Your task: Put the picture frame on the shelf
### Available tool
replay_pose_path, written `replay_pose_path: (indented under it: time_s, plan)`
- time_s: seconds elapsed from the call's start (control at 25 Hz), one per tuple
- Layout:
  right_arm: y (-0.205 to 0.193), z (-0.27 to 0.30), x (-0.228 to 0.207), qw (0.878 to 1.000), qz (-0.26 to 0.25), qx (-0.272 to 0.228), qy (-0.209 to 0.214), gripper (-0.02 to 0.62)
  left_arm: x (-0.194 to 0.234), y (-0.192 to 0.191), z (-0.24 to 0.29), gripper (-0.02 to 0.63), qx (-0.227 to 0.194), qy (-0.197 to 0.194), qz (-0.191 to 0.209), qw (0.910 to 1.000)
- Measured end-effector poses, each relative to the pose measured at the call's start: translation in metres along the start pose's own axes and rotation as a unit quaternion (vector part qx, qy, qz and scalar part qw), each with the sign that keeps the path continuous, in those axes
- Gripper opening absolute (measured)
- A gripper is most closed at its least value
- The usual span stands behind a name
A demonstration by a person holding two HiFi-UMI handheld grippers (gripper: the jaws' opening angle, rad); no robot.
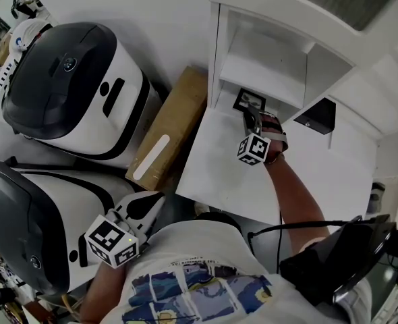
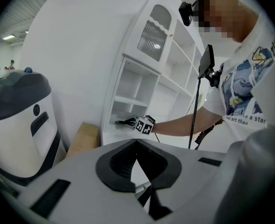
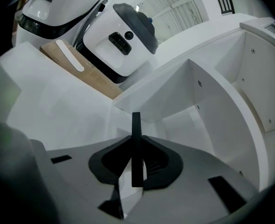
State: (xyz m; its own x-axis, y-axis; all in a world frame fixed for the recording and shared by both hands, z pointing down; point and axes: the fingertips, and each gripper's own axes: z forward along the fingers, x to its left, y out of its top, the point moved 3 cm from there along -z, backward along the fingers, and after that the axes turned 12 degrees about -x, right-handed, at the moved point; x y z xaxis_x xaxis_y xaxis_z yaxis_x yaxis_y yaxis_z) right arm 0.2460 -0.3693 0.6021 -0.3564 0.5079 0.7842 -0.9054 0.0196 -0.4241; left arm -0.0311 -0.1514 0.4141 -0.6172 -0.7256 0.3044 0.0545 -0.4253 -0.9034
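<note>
A small black picture frame stands at the mouth of the white shelf's lower left compartment. My right gripper is shut on the frame, which shows edge-on as a thin black bar between the jaws in the right gripper view. The same gripper reaches into the shelf in the left gripper view. My left gripper hangs low at the person's side, away from the shelf, its jaws shut with nothing between them.
Two large white and black machines stand left of the shelf. A flat cardboard box leans between them and the shelf side. The white counter spreads below the compartments. A black stand is at right.
</note>
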Motion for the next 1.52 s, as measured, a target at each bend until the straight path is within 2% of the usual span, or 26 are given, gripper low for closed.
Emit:
replay_pose_path:
  time_s: [0.68, 1.24, 1.52]
  plan:
    - [-0.013, 0.029, -0.002, 0.998, 0.063, 0.012, 0.006, 0.095, 0.01, -0.001, 0.006, 0.014, 0.011, 0.004, -0.007, 0.9999]
    - [-0.026, 0.047, 0.014, 0.993, 0.113, 0.035, 0.027, 0.103, 0.018, -0.005, 0.003, 0.014, 0.026, 0.006, -0.013, 0.9996]
    - [-0.032, 0.056, 0.014, 0.984, 0.167, 0.04, 0.038, 0.103, 0.021, -0.004, 0.005, 0.014, 0.029, 0.007, -0.013, 0.9995]
